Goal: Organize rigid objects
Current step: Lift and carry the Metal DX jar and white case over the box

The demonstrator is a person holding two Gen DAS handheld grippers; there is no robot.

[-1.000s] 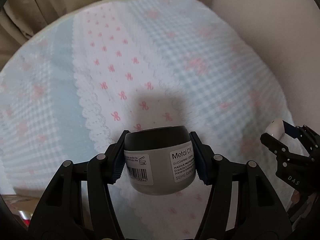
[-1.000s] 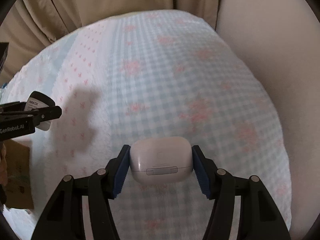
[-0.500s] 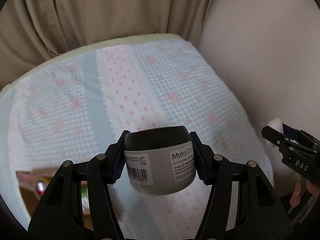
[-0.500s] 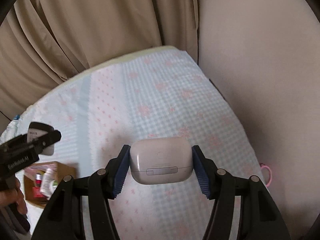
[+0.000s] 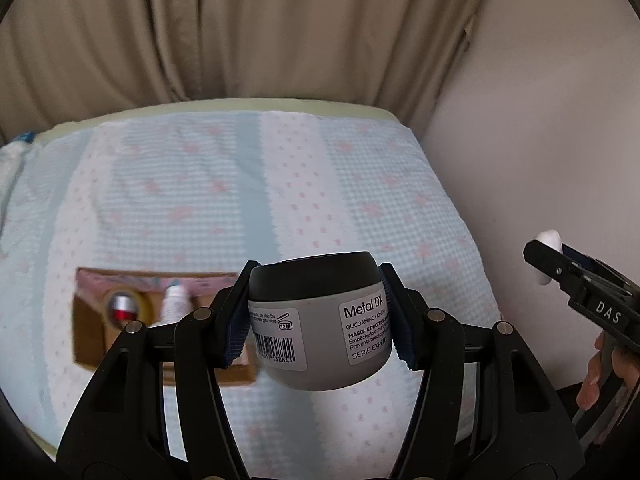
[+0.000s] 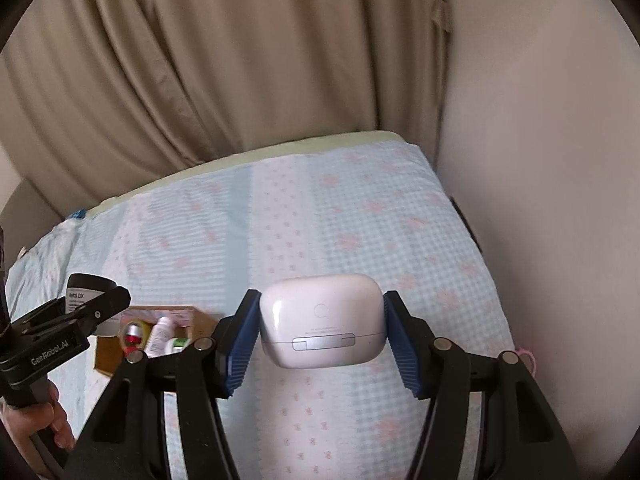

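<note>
My left gripper is shut on a grey jar with a black lid and a "Metal DX" label, held high above the bed. My right gripper is shut on a white earbud case, also held above the bed. An open cardboard box lies on the bed at lower left, with a red-and-silver round thing and a white tube inside. The box also shows in the right wrist view. Each gripper shows at the edge of the other's view, the right one and the left one.
The bed has a blue-and-white checked cover with pink bows. Beige curtains hang behind it. A pale wall runs along the right side. A pink thing lies at the bed's right edge.
Both grippers have risen and drawn back from the bed with their objects still held. The curtains and the cardboard box have come into view.
</note>
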